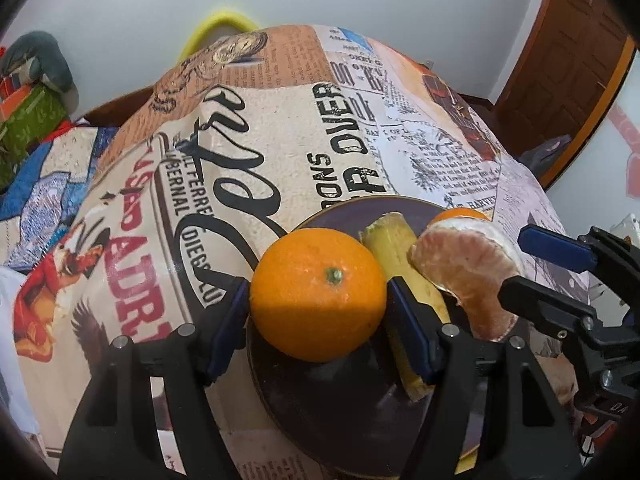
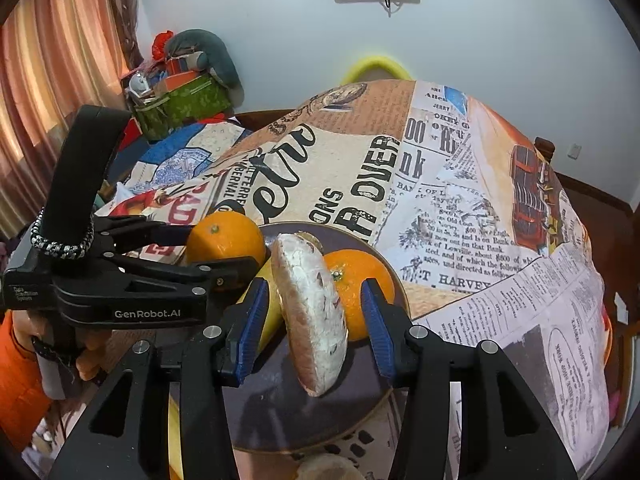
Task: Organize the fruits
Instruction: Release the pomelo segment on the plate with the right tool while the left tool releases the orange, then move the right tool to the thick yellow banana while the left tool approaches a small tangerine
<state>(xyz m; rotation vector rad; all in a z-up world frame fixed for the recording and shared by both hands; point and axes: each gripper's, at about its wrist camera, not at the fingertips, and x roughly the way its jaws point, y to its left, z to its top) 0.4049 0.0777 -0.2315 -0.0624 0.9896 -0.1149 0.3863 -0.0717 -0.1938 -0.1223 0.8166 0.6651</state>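
Oranges dominate both views. Lower centre of the left wrist view, the left gripper (image 1: 318,300) clamps a whole, glossy orange (image 1: 318,294) with a green stem scar above the dark plate (image 1: 328,400). Right of it lie a pale yellow stick (image 1: 400,264) and a peeled pomelo segment (image 1: 468,272). The right gripper (image 2: 314,320) straddles that segment, pads apart from it.

orange (image 1: 318,294): whole, stem up | pomelo wedge (image 2: 314,316): peeled, on edge | plate (image 2: 280,408): dark, round
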